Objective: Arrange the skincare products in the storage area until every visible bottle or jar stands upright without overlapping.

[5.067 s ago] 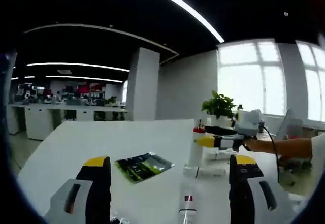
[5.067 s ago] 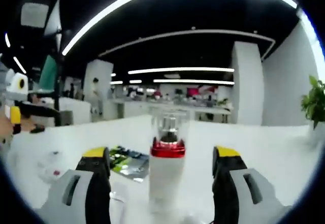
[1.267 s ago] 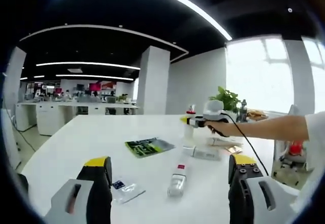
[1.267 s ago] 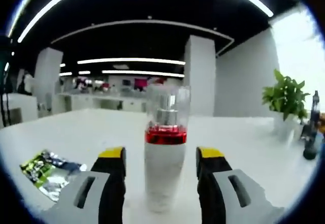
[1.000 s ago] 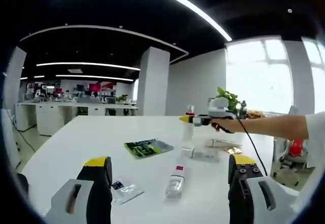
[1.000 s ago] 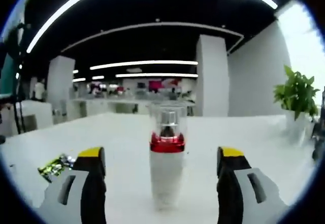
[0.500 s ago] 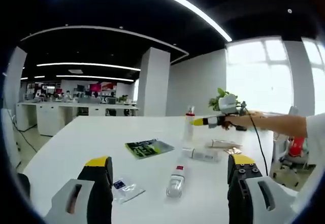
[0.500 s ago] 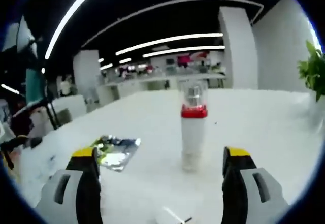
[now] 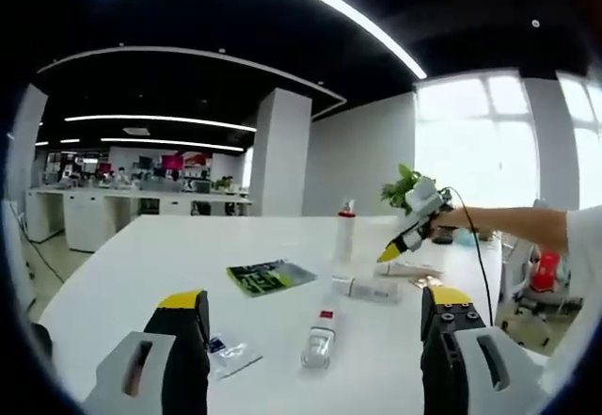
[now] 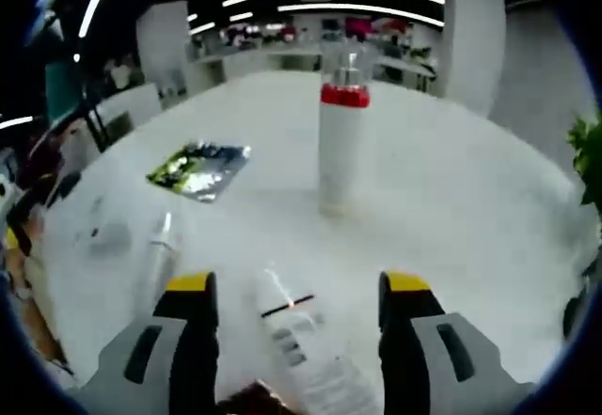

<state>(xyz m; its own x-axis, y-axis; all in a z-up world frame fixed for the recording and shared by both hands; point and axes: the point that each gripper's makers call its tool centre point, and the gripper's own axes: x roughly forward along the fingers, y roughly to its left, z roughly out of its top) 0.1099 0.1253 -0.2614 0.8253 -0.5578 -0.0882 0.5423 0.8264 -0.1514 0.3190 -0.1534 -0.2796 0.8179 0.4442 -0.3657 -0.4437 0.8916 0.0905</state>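
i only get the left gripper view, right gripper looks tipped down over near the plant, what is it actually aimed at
Observer: The right gripper points down at a white tube lying flat on the table, lined up between its jaws.
Operator: is it gripping that tube
Observer: No. In the right gripper view the jaws stand wide open on either side of the tube and hold nothing.
Operator: and the red collar bottle, anything leaning on it
Observer: No. From above, the bottle stands upright past the tube's far end with bare table between them, and the foil packet lies apart from it too.
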